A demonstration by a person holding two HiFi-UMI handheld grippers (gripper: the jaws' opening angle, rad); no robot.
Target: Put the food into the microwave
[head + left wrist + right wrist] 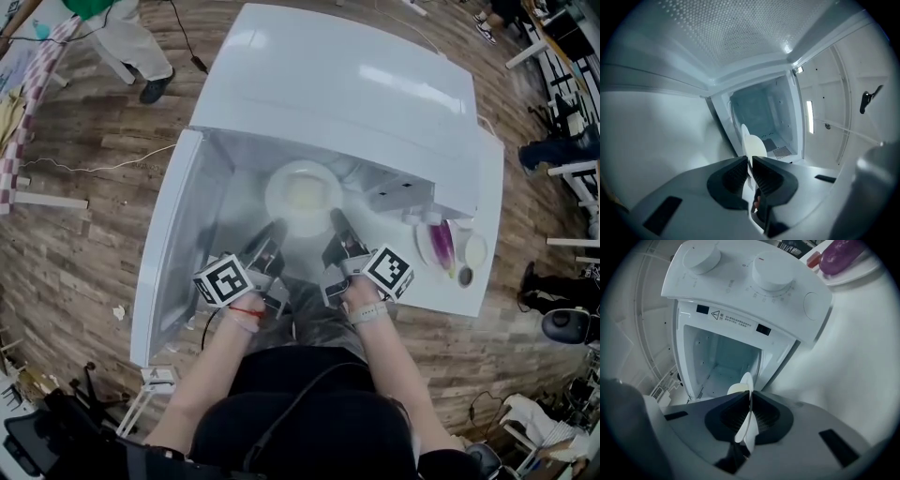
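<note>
A white plate [303, 195] with pale food on it is held level at the mouth of the white microwave [347, 94]. The microwave door [173, 244] stands open to the left. My left gripper [275, 232] is shut on the plate's near left rim, and my right gripper [337, 222] is shut on its near right rim. In the left gripper view the jaws [750, 164] pinch the plate's thin edge [753, 146] before the empty cavity [764, 117]. In the right gripper view the right gripper [750, 411] grips the plate [746, 383] below the cavity [724, 362] and two knobs [773, 275].
Right of the microwave, on the white table [487, 281], lie a plate with a purple food item [441, 246] and a small white dish [475, 250]. A person's legs [131, 47] stand at the far left on the wooden floor. Chairs [572, 159] line the right side.
</note>
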